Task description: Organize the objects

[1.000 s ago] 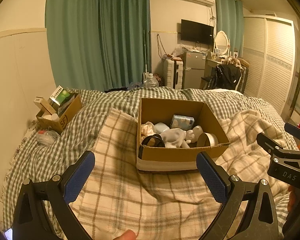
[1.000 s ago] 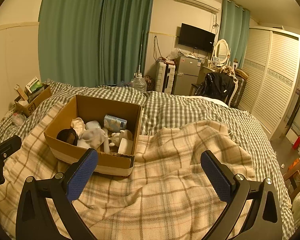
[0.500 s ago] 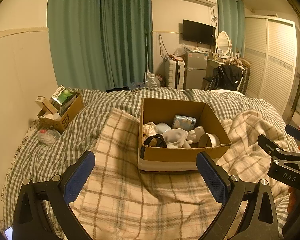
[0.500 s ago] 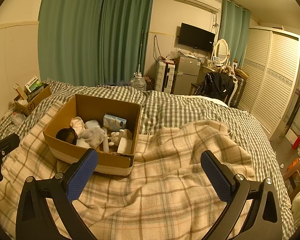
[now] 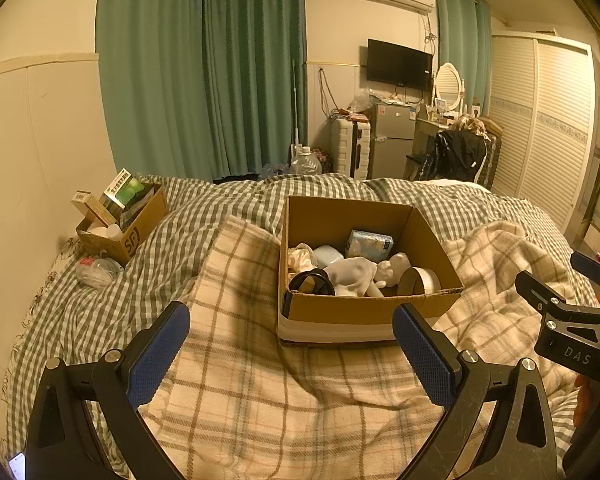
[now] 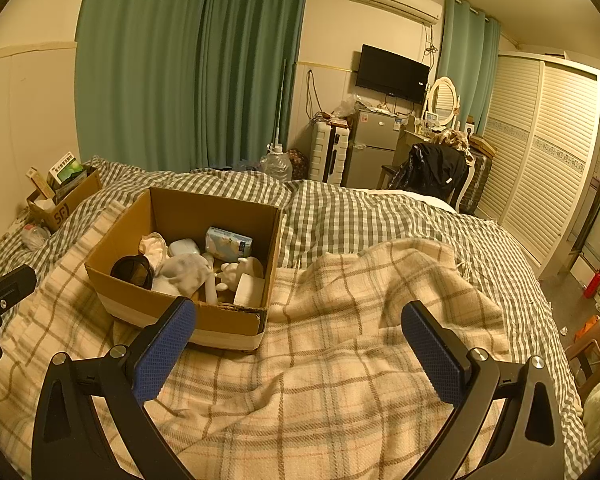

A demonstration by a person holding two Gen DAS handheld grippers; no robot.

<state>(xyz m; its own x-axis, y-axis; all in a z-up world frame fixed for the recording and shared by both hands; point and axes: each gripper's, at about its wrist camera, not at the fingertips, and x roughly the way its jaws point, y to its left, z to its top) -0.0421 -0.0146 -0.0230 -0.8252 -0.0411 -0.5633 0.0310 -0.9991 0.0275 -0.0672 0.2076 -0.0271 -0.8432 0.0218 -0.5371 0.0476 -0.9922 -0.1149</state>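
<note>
An open cardboard box [image 5: 364, 309] sits on a plaid blanket [image 5: 260, 380] on the bed; it also shows in the right wrist view [image 6: 172, 300]. It holds a blue tissue pack [image 5: 370, 245], a black round thing [image 5: 311, 283], a white cloth [image 5: 352, 276], a white roll [image 5: 420, 280] and other small items. My left gripper [image 5: 291, 350] is open and empty, short of the box's near side. My right gripper [image 6: 300, 350] is open and empty over the blanket, right of the box.
A smaller cardboard box [image 5: 126, 226] of packets stands at the far left by the wall, a plastic bag [image 5: 98, 272] beside it. Green checked bedding [image 6: 360, 216] lies beyond the blanket. A fridge [image 6: 370, 152], chair and wardrobe stand past the bed.
Both grippers have drawn back and risen slightly; the box sits a little farther off in both views. Nothing was gripped or let go.
</note>
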